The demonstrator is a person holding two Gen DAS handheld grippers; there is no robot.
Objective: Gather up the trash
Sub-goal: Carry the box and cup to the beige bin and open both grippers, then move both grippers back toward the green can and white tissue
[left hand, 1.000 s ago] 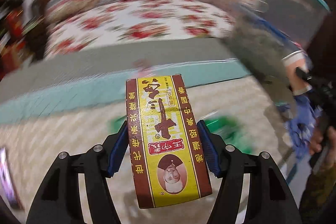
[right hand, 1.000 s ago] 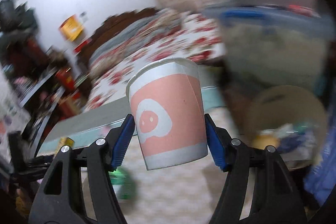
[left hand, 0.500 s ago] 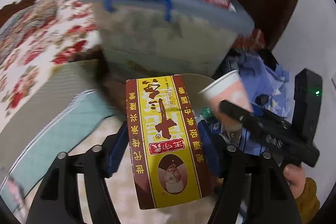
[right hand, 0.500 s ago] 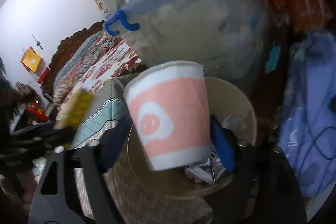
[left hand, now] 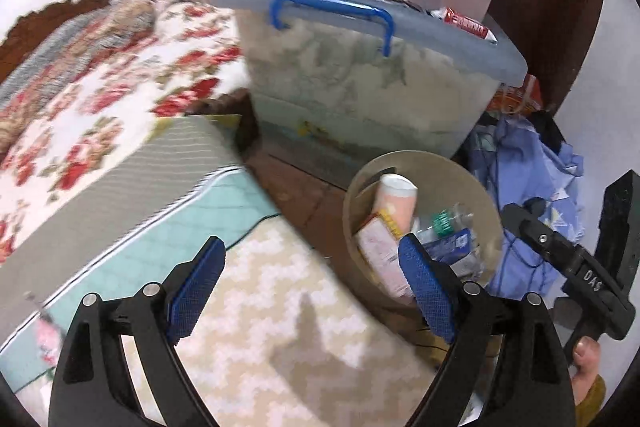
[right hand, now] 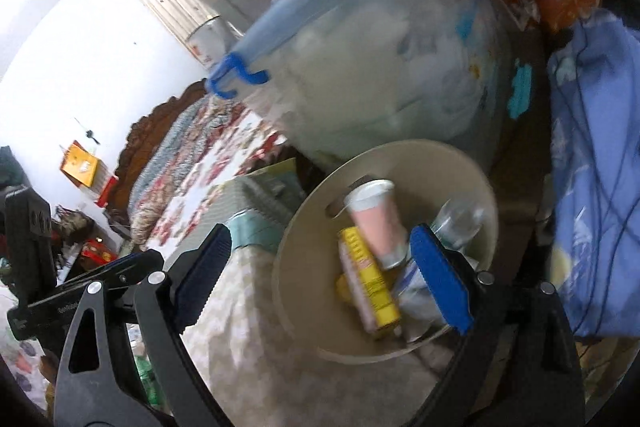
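A round beige trash bin (left hand: pixel 490 205) stands on the floor by the mat; it also shows in the right wrist view (right hand: pixel 308 259). Inside lie the pink paper cup (left hand: pixel 396 201) and the yellow and red carton (left hand: pixel 380 255), with other wrappers. In the right wrist view the cup (right hand: pixel 376 223) and carton (right hand: pixel 366 283) lie side by side. My left gripper (left hand: pixel 312 287) is open and empty, left of the bin. My right gripper (right hand: pixel 324 279) is open and empty above the bin.
A clear storage box with a blue handle (left hand: pixel 360 75) stands behind the bin. Blue cloth (left hand: pixel 532 179) lies to the right. A floral bed (left hand: pixel 100 67) and a teal-edged mat (left hand: pixel 160 227) are to the left. A patterned rug (left hand: pixel 280 327) lies below.
Both grippers opened. The carton left my left gripper and the cup left my right gripper; both now lie in the bin.
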